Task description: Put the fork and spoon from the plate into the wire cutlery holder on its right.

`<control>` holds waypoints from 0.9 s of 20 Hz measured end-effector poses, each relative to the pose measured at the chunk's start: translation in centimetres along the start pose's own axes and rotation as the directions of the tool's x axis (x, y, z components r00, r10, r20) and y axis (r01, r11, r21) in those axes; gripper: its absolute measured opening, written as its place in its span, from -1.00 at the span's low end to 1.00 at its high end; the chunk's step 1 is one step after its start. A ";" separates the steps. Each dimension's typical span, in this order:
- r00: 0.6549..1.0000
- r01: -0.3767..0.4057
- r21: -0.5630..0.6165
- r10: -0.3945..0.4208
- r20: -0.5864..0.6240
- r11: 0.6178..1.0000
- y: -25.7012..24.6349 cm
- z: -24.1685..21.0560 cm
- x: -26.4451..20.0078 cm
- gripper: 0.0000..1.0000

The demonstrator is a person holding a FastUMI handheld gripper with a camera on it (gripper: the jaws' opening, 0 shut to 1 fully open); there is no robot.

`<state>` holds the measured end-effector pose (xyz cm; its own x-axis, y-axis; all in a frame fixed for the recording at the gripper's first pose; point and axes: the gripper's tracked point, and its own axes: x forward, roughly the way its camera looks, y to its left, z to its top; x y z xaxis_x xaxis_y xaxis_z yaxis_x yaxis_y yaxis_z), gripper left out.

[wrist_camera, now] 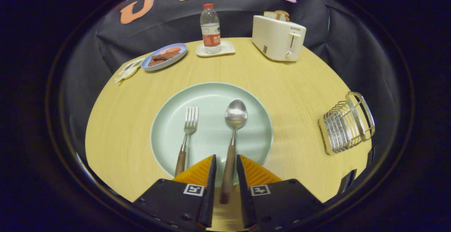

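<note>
Wooden table (pixel 289 94): gripper (pixel 225 163) fingers straddle spoon (pixel 233 133) handle, contact unclear; fork (pixel 186 136) handle end hidden.

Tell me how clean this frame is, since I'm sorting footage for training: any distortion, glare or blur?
Gripper view: strong fisheye bending, so the table edge curves and the holder leans; soft even light, mild sheen on the spoon bowl, faint shadows on the plate; fork sharp; gripper open around the spoon's handle.
</note>
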<state>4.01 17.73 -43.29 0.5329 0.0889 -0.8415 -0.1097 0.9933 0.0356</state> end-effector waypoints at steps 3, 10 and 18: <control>1.000 -0.012 -0.022 0.011 -0.016 1.000 -0.3 -0.3 0.3 -0.60; 0.994 -0.108 -0.090 0.106 -0.028 0.990 -1.8 -0.4 -2.2 -0.97; 0.987 -0.160 -0.127 0.161 0.003 0.979 -6.3 0.8 -6.9 -0.97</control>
<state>1.68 10.90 -37.23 0.5108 0.2482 -0.8231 -0.2987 0.9490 0.1008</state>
